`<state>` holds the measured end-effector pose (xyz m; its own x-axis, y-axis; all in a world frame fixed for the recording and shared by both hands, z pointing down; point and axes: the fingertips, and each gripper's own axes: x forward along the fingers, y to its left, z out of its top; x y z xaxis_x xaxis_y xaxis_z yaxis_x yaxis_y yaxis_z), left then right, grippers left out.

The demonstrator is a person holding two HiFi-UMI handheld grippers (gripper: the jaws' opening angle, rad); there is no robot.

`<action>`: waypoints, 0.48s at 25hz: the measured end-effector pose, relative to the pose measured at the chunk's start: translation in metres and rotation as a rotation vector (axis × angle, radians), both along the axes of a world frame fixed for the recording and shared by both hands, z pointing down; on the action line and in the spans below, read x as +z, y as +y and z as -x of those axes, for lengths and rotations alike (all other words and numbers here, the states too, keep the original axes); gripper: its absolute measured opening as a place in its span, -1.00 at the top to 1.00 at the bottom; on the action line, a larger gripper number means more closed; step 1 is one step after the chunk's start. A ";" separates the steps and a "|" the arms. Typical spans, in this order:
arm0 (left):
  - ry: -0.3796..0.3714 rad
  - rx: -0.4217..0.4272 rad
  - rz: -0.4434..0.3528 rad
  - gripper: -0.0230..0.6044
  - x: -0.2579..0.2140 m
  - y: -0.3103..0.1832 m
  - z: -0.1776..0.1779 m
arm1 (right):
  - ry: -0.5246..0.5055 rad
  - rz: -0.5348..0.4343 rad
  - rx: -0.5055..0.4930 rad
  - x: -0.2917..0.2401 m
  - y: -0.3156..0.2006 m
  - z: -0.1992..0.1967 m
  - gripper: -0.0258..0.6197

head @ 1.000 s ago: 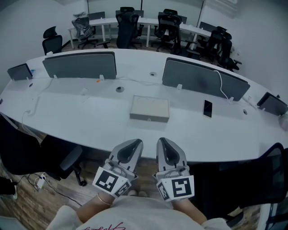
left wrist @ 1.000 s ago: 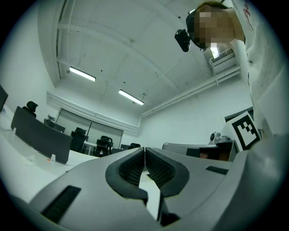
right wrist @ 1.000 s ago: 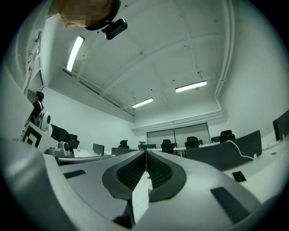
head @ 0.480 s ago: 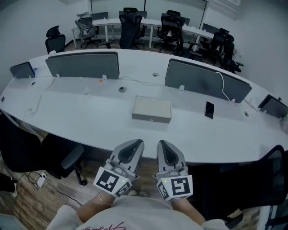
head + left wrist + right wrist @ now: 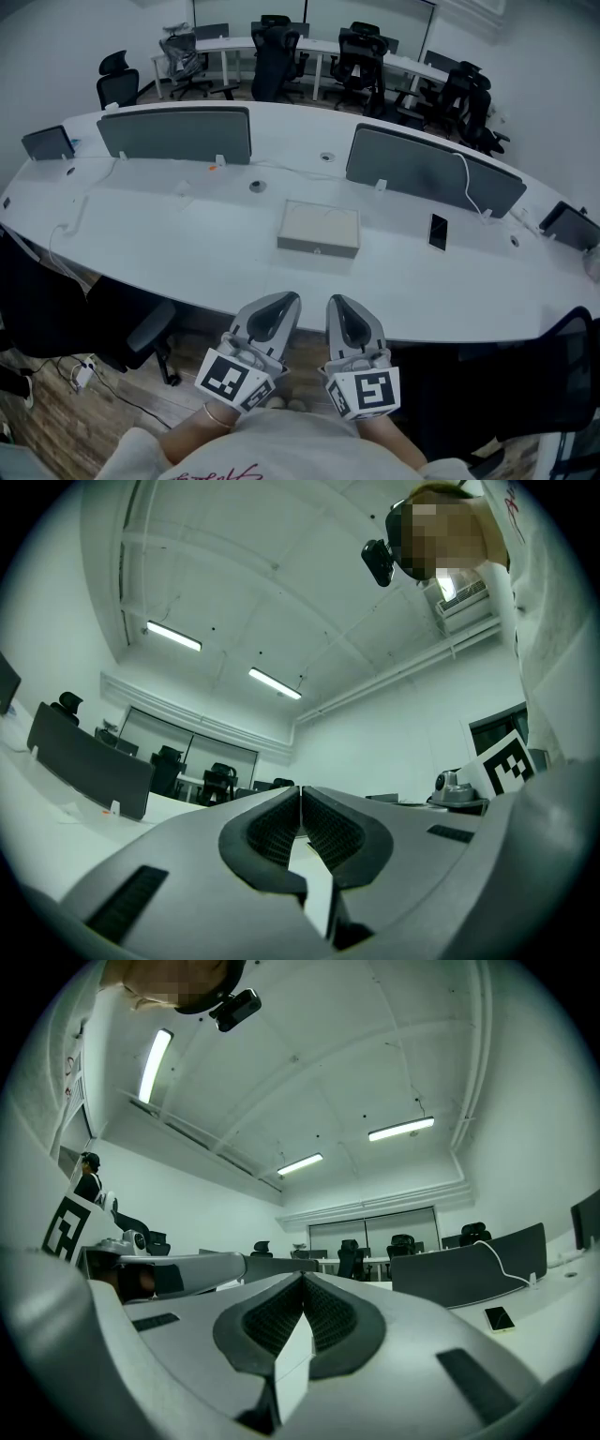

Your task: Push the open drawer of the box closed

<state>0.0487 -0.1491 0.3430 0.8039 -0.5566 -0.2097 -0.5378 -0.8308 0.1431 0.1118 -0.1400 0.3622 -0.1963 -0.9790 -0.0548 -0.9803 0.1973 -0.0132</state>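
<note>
Plainly, little writing can be read: each claw carries a cube with a black-and-white square marker, the left (image 5: 228,378) and the right (image 5: 372,391), which bear patterns and no letters, and the red script (image 5: 211,474) on the person's shirt is cut by the bottom edge and can't be read. The box (image 5: 319,225) lies flat near the middle of the curved white bench (image 5: 187,234), its drawer front (image 5: 319,248) with a small dark knob facing the person; from the head view I cannot tell how far the drawer stands out. The left claw (image 5: 284,302) and right claw (image 5: 339,302) are side by side, close to the person's body, on the near side of the bench's front edge and well apart from the box. In the left gripper view the left claw (image 5: 300,789) has its jaws together at the tips with nothing between them, and the right gripper view shows the right claw (image 5: 302,1279) likewise closed and empty. Bare bench runs from the drawer front to the near edge. A phone (image 5: 438,232) lies to the right of the box, apart from it. Behind the box stand 2 grey dividers, one left (image 5: 175,134) and one right (image 5: 431,172), with a white cable (image 5: 466,178) hanging over the right one. A black chair (image 5: 131,328) sits at the bench's near edge on the left.
</note>
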 end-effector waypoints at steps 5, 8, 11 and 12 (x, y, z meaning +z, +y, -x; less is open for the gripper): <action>0.001 -0.004 -0.005 0.86 -0.001 0.000 0.001 | 0.002 0.006 -0.009 0.001 -0.001 0.001 0.86; 0.001 -0.008 -0.005 0.86 0.000 0.000 0.002 | 0.003 0.004 -0.014 0.001 -0.001 0.002 0.86; 0.001 -0.007 -0.005 0.87 0.000 -0.001 0.002 | 0.002 0.005 -0.017 0.001 -0.002 0.003 0.86; 0.001 -0.006 -0.004 0.87 -0.001 -0.001 0.002 | 0.001 0.007 -0.018 0.001 -0.002 0.003 0.86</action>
